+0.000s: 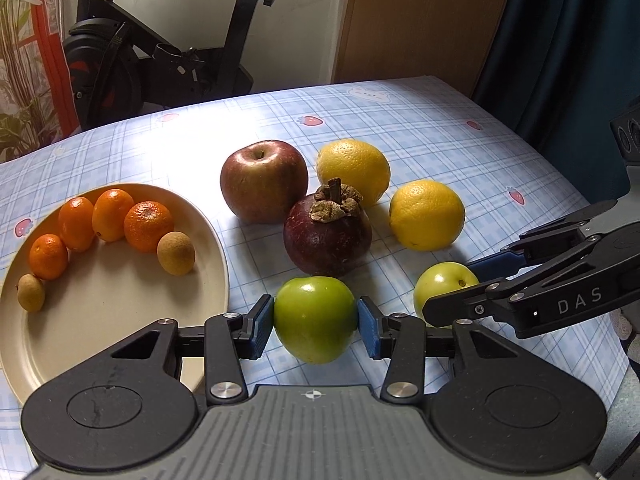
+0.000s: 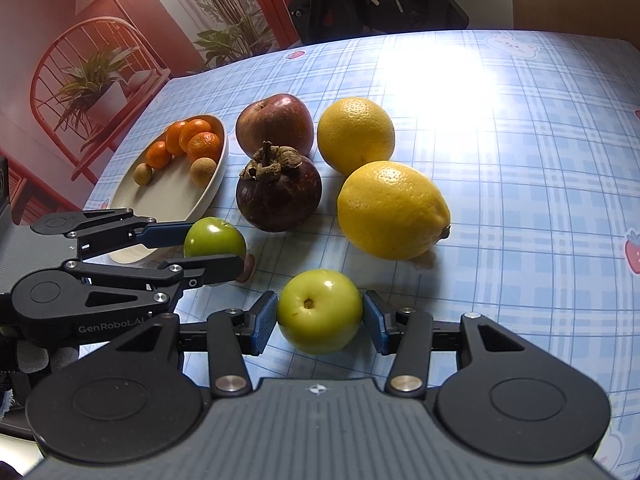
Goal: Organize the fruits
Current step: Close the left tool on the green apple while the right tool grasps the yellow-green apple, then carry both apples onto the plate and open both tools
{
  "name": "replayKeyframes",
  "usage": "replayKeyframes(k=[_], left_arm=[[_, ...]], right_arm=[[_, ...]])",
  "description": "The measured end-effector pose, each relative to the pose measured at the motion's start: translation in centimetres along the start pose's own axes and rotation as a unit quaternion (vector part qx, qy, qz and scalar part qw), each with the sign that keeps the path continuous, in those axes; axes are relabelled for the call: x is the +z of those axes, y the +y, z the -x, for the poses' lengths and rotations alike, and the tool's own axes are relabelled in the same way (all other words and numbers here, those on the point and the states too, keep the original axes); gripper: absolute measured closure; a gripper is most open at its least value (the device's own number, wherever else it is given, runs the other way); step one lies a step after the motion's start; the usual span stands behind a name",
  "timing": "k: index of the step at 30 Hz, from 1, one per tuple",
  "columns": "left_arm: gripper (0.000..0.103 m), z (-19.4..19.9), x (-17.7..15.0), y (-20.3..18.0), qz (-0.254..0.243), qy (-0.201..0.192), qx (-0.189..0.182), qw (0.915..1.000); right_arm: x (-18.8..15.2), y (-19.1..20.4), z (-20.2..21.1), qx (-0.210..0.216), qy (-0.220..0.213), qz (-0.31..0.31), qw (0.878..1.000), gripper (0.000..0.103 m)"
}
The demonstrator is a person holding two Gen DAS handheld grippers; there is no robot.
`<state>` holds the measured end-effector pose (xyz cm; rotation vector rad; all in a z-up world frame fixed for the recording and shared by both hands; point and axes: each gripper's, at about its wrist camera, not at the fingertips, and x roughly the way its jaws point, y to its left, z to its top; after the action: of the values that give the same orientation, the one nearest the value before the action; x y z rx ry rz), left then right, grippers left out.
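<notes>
On the near part of the table (image 1: 440, 128), two small green fruits sit side by side, each between the blue pads of a hand-held gripper. The left hand-held gripper (image 1: 316, 326) pinches the left green fruit (image 1: 315, 324), both pads pressed to its sides. The right hand-held gripper (image 2: 320, 316) brackets the right green fruit (image 2: 320, 311); its pads lie against or just beside the skin, and whether they press on it cannot be told. Just beyond them stands a dark purple mangosteen (image 1: 327, 236), with a red apple (image 1: 263, 180) to its far left and two yellow citrus fruits (image 1: 427, 214) to its right, one farther than the other. At the left of the table a cream plate (image 1: 120, 320) holds four small orange fruits (image 1: 148, 226) in an arc and two small tan round fruits (image 1: 176, 253). An exercise bike (image 1: 160, 52) stands beyond the far edge.
</notes>
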<state>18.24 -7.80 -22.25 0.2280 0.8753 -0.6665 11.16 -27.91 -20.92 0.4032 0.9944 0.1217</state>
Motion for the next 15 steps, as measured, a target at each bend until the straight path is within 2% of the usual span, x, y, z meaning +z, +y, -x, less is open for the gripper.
replayKeyframes(k=[4, 8, 12, 15], left_arm=[[0.055, 2.3, 0.2, 1.5, 0.019, -0.021, 0.001, 0.9996], [0.055, 4.6, 0.3, 4.1, 0.043, -0.032, 0.04, 0.9978], [0.055, 6.2, -0.1, 8.0, 0.064, -0.034, 0.085, 0.9938], [0.055, 6.6, -0.4, 10.4, 0.076, -0.03, 0.104, 0.9912]], right_arm=[[0.9, 1.8, 0.2, 0.012, -0.006, 0.024, 1.0, 0.053], [2.6, 4.2, 0.1, 0.028, -0.016, 0.052, 0.998, 0.053], [5.2, 6.4, -1.4, 0.054, -0.014, 0.071, 0.996, 0.053], [7.2, 7.9, -3.1, 0.063, -0.007, 0.073, 0.995, 0.053]])
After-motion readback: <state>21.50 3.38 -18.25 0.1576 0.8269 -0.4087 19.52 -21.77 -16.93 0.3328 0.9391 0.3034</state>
